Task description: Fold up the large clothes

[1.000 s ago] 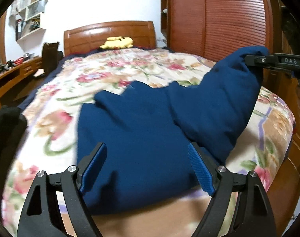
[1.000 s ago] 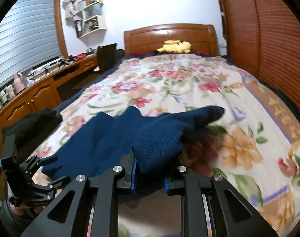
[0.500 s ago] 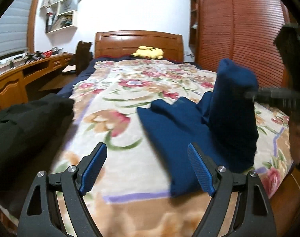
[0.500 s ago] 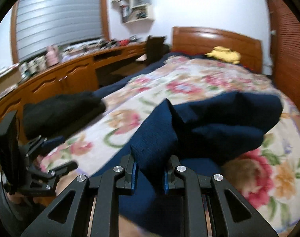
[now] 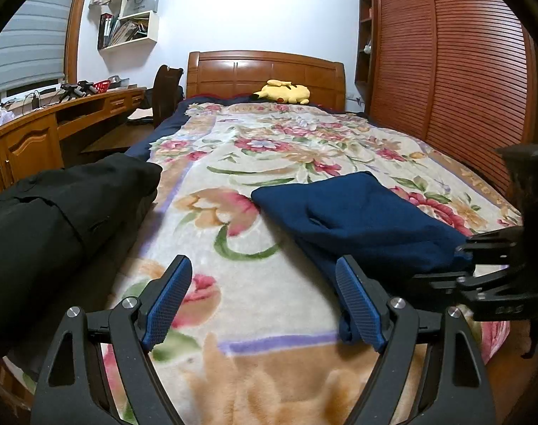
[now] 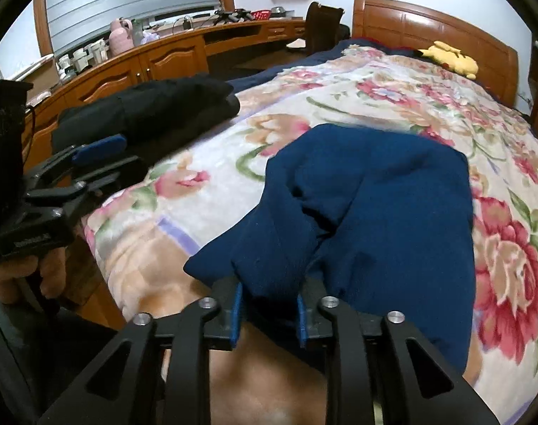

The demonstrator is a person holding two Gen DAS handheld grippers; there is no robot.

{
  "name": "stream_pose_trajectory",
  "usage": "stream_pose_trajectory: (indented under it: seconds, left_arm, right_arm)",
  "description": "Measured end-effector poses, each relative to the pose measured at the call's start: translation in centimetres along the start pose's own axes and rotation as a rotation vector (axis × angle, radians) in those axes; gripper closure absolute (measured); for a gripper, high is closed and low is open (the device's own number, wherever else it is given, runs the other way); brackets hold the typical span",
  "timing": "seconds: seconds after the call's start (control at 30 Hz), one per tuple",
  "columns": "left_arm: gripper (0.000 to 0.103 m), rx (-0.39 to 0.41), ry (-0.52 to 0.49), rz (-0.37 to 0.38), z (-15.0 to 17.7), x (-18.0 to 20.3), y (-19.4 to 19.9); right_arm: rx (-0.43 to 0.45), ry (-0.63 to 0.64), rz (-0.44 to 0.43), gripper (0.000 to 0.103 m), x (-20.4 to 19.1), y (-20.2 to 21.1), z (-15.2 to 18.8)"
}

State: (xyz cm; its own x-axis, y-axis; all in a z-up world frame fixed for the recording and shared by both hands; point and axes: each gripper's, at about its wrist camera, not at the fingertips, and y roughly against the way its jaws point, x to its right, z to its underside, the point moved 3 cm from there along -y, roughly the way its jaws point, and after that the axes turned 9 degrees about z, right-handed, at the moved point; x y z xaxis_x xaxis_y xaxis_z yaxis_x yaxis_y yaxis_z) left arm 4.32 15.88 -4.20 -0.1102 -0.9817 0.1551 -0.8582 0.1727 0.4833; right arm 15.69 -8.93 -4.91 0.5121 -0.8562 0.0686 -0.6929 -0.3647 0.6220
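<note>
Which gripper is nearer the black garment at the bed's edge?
Left. The left gripper hangs open beside the black garment; the right gripper is farther off, shut on the blue garment.

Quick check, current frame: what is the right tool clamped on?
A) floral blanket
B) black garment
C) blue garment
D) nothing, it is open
C: in the right wrist view the right tool has a fold of the blue garment pinched between its blue pads, while the black garment lies apart near the bed's left edge and the left tool is open over the floral blanket.
</note>
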Motion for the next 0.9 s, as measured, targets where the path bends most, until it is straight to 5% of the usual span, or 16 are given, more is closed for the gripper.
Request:
stream_pose_trajectory:
  seconds: [0.17, 0.4, 0.43, 0.6, 0.8, 0.9]
  left_arm:
    - [0.019, 0.008, -0.006, 0.006, -0.2, 0.2, 0.1]
    - [0.019, 0.020, -0.021, 0.043, -0.2, 2.1, -0.1]
    - [0.019, 0.020, -0.024, 0.051, -0.2, 2.5, -0.2]
    - [0.019, 0.013, -0.046, 0.107, 0.0, 4.4, -0.5]
    - [0.019, -0.037, -0.065, 0.194, 0.7, 6.8, -1.5]
    - [0.029, -0.073, -0.072, 0.204, 1.2, 7.6, -2.3]
  right_arm:
    - [0.075, -0.024, -0.042, 0.036, -0.2, 3.3, -0.3]
    - [0.157, -0.052, 0.089, 0.034, 4.1, 6.4, 1.0]
    - [0.146, -0.059, 0.116, 0.034, 4.9, 6.1, 1.3]
    - [0.087, -0.103, 0.163, 0.078, 7.9, 3.1, 2.9]
    - [0.062, -0.129, 0.132, 0.079, 8.2, 0.4, 3.6]
    - [0.042, -0.121, 0.129, 0.079, 8.1, 0.4, 4.3]
